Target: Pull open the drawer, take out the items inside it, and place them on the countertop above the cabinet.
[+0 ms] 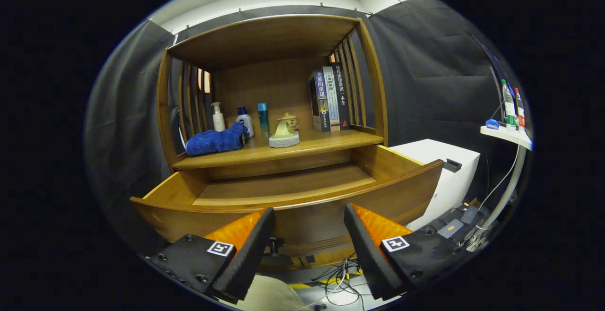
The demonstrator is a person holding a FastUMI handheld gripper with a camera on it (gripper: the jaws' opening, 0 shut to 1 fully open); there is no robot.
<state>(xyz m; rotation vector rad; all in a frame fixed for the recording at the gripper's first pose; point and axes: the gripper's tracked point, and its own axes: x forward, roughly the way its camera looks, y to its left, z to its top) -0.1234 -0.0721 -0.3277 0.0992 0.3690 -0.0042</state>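
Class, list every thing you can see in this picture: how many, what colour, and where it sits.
Wooden cabinet: one, brown, ahead of the jaws.
Pulled-open wooden drawer: one, brown, just beyond the jaws, nothing seen inside.
Blue cloth: one, countertop, left.
White pump bottles: two, behind the cloth.
Teal bottle: one, countertop middle.
Cream ceramic ornament: one, beside the teal bottle.
Upright books: three, dark and pale, countertop right.
White box: one, right of the drawer.
Green-labelled bottles: two, far-right shelf.
Gripper: one, jaws open, holding nothing.
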